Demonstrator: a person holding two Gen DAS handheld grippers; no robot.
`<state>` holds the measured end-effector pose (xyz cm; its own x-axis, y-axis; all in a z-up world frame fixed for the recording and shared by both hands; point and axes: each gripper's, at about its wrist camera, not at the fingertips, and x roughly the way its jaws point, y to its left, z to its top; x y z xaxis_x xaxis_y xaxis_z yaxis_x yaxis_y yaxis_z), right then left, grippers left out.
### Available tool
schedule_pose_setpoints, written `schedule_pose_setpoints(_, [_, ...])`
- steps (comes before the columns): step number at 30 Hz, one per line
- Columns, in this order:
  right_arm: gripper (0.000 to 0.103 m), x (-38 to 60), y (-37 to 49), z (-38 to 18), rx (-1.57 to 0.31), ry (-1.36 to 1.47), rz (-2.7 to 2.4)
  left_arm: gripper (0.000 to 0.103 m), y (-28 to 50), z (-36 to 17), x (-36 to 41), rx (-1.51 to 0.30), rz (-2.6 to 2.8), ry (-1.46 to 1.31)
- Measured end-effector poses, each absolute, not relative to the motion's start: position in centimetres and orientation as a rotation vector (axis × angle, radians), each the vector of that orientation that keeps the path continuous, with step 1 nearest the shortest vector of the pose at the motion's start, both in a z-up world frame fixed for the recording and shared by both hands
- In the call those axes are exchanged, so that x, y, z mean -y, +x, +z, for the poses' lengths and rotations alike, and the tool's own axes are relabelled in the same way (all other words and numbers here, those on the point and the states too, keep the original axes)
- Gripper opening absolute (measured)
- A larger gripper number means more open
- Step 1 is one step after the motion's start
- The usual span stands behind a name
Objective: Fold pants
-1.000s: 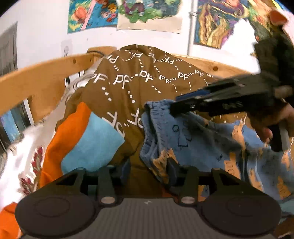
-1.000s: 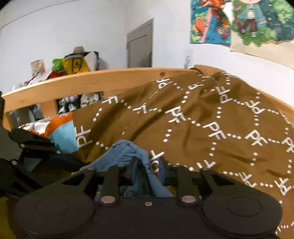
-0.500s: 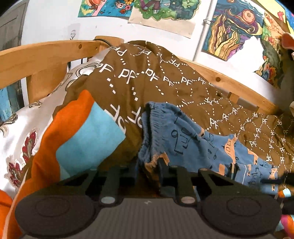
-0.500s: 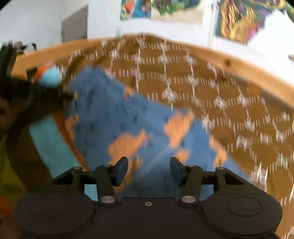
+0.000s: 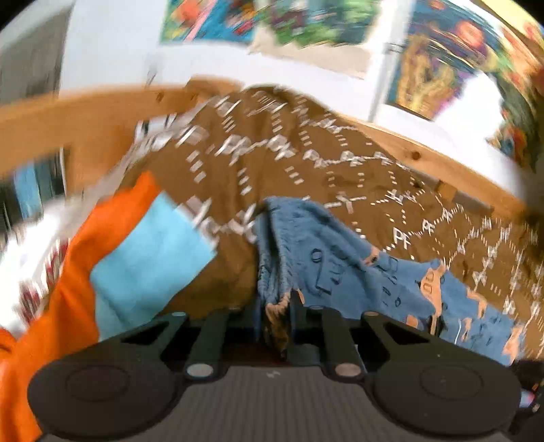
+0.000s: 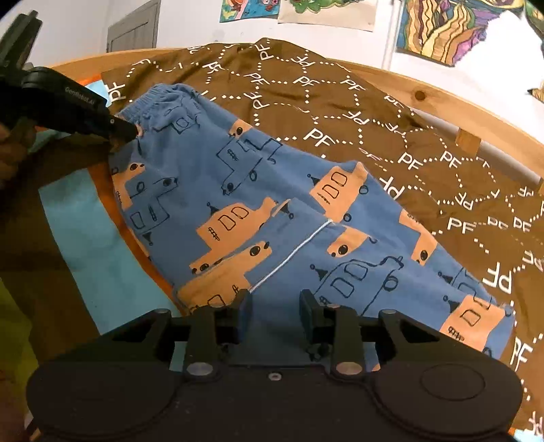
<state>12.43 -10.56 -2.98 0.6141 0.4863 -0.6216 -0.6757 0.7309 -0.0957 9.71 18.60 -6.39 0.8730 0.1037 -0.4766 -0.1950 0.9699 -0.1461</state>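
Observation:
Blue pants (image 6: 238,190) with orange vehicle prints lie spread on a brown bedspread (image 6: 374,119), waistband at the upper left, legs running to the lower right. In the left wrist view my left gripper (image 5: 276,316) is closing, and a bunched fold of the waistband edge of the pants (image 5: 340,258) is pinched between its pads. The right wrist view shows that same left gripper (image 6: 127,131) biting the waistband corner. My right gripper (image 6: 275,306) hangs over the near edge of a pant leg. Its jaws are closing but stand apart, with blue cloth in the gap and no pad pressing on it.
The brown "PF" bedspread covers a bed with a curved wooden frame (image 6: 442,98). An orange and light blue cloth (image 5: 142,258) lies left of the pants. Posters (image 6: 442,30) hang on the white wall behind, with a grey door (image 6: 136,30) at the far left. A hand (image 6: 10,159) holds the left gripper.
My right gripper let go of the waistband and swung down along the pants to the leg. The left jaws narrowed onto the waistband edge.

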Motion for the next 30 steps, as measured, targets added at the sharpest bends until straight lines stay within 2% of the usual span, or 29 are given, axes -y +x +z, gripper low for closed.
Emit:
schedule_pose_setpoints(7, [0.047,12.3,12.3,-2.9,-0.573,-0.25,0.678,0.015,8.1,-3.4,-11.8,-0.396,0.105,0.111])
schedule_pose_setpoints(15, [0.052,17.8,12.0,0.3,-0.523,-0.243,0.603,0.015,7.5,-0.7,-2.6,-0.3,-0.131,0.338])
schedule_pose_setpoints(20, [0.055,22.9,11.2,1.2,-0.524,-0.284,0.494,0.017,8.0,-2.0,4.0,-0.295,-0.326,0.454])
schedule_pose_setpoints(22, [0.061,25.1,10.9,0.7,-0.539,-0.282,0.452,0.018,8.7,-3.6,6.6,-0.329,-0.392,0.481])
schedule_pose_setpoints(25, [0.063,27.3,10.7,-0.3,-0.538,-0.246,0.395,0.029,9.8,-6.7,9.7,-0.411,-0.483,0.535])
schedule_pose_setpoints(28, [0.068,28.6,11.0,-1.6,-0.562,-0.243,0.384,0.038,9.8,-9.1,10.8,-0.416,-0.521,0.578])
schedule_pose_setpoints(30, [0.072,29.2,11.3,-2.1,-0.567,-0.248,0.373,0.05,10.0,-9.9,10.7,-0.421,-0.512,0.596])
